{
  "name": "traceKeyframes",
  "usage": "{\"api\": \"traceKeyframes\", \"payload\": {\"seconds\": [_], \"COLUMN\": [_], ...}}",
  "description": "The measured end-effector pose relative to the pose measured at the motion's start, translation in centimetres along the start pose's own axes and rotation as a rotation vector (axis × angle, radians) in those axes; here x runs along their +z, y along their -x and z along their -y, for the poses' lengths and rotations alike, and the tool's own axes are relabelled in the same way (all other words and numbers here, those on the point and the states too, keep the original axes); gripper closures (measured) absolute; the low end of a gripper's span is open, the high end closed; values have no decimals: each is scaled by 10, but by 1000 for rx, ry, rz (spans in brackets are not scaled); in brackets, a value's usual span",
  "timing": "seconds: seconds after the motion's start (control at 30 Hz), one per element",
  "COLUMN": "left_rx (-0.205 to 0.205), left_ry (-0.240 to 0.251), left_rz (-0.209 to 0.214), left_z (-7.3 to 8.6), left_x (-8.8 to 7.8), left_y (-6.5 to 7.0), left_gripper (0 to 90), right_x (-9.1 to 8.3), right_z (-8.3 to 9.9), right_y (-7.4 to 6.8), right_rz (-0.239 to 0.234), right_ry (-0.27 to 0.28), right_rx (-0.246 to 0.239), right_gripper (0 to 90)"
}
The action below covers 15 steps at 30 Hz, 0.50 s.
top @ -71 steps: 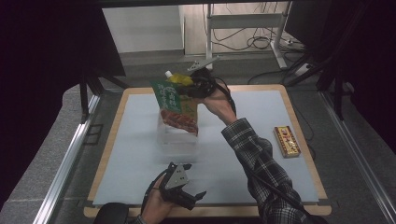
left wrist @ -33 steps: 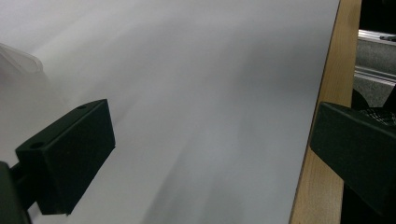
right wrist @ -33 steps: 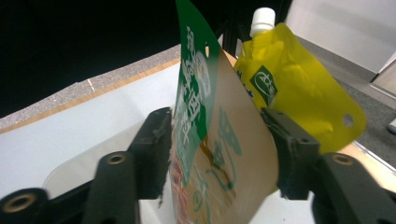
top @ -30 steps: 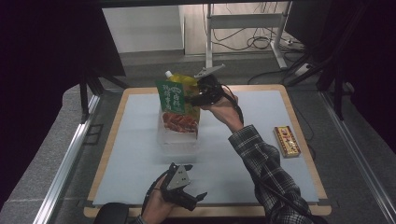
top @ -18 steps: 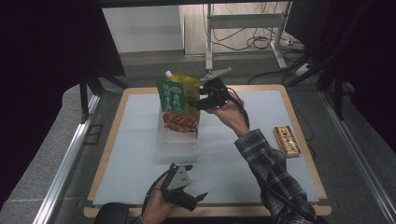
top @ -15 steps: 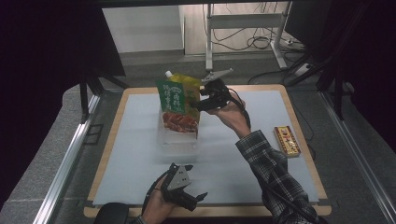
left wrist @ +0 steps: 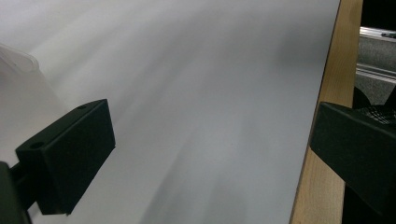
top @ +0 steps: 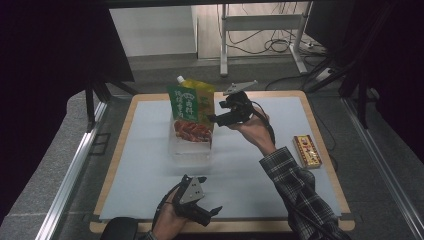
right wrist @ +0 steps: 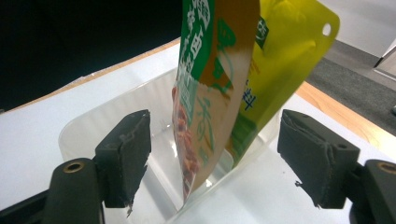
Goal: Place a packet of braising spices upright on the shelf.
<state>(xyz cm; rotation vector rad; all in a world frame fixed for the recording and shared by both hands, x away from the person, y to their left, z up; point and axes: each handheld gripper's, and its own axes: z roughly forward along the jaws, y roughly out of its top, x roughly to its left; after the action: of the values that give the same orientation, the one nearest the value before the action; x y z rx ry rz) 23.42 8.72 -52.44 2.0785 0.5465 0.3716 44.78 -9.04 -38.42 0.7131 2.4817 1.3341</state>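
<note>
A clear plastic tub (top: 190,150) stands mid-table on the white mat. Two pouches stand upright in it: a green one with a food picture (top: 186,112) and, behind it, a yellow one with a white spout (top: 204,97). My right gripper (top: 214,120) hovers just right of the pouches; its jaws have just been opening. In the right gripper view that gripper (right wrist: 215,158) is open, and the green pouch (right wrist: 205,84) and yellow pouch (right wrist: 285,51) lean in the tub (right wrist: 93,135) beyond the pads, untouched. My left gripper (top: 210,212) rests open near the front edge, (left wrist: 210,154) over bare mat.
A small yellow and red box (top: 306,151) lies on the mat at the right. The wooden board (top: 125,150) frames the mat, with metal rails (top: 75,165) outside it. A corner of the tub (left wrist: 16,63) edges into the left gripper view.
The right gripper has let go of the pouches and drawn back to the right and slightly down. The pouches stay standing in the tub. The left gripper has not moved.
</note>
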Motion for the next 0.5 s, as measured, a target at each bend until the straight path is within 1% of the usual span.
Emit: {"api": "traceKeyframes", "payload": {"seconds": [0.17,0.33,0.5], "left_rx": [0,-4,-2], "left_ry": [-1,2,4], "left_rz": [-1,-4,-8], "left_z": [0,0,0], "left_x": [0,0,0], "left_y": [0,0,0], "left_gripper": [0,0,0], "right_x": [-7,-13,-19], "right_z": [9,18,28], "right_y": [1,1,2], "right_rz": [1,-1,-4], "right_ry": [-1,-7,-5], "right_rx": [10,3,10], "right_gripper": [240,237,226]}}
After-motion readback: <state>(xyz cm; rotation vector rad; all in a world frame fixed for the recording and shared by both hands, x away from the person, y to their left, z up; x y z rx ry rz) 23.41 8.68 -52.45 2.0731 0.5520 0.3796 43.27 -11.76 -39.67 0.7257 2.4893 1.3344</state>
